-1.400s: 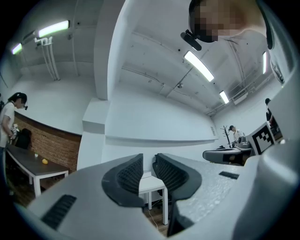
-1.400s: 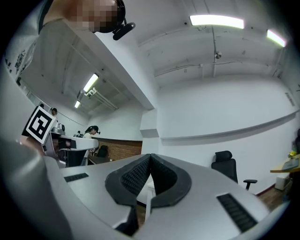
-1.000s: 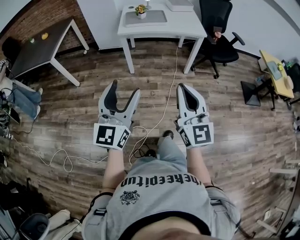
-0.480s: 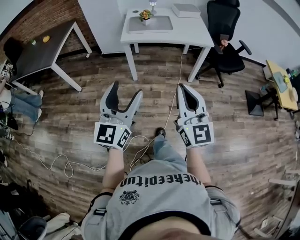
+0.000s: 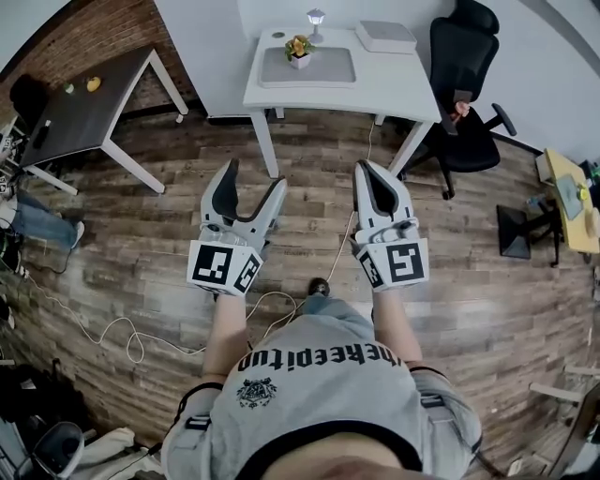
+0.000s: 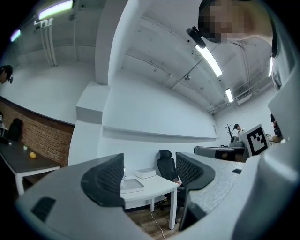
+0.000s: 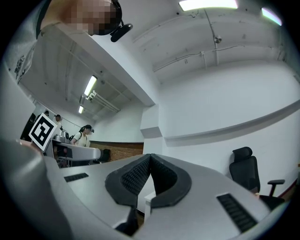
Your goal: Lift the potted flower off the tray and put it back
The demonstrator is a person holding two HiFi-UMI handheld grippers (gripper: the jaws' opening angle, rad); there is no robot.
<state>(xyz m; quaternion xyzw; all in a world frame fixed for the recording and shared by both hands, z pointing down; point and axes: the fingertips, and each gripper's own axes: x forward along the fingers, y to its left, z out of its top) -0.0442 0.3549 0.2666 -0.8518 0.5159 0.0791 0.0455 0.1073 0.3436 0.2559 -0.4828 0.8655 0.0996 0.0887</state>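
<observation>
The potted flower (image 5: 299,49), yellow and orange blooms in a small white pot, stands on the grey tray (image 5: 319,70) on a white table (image 5: 403,89) at the far end of the head view. Both grippers are held out over the wooden floor, well short of that table. My left gripper (image 5: 254,176) is open with nothing between its jaws; its own view shows the tray (image 6: 132,184) and table (image 6: 157,188) through the gap of the left gripper (image 6: 150,161). My right gripper (image 5: 366,169) is shut and empty, and the right gripper (image 7: 150,158) shows its pads meeting.
A small lamp (image 5: 316,16) and a white box (image 5: 386,36) also stand on the white table. A black office chair (image 5: 466,66) stands at its right end. A dark table (image 5: 84,94) stands far left. A cable (image 5: 131,328) lies on the floor.
The person has walked towards the white table, which now sits lower and larger in the head view. Both grippers have travelled forward with the person, keeping their pose.
</observation>
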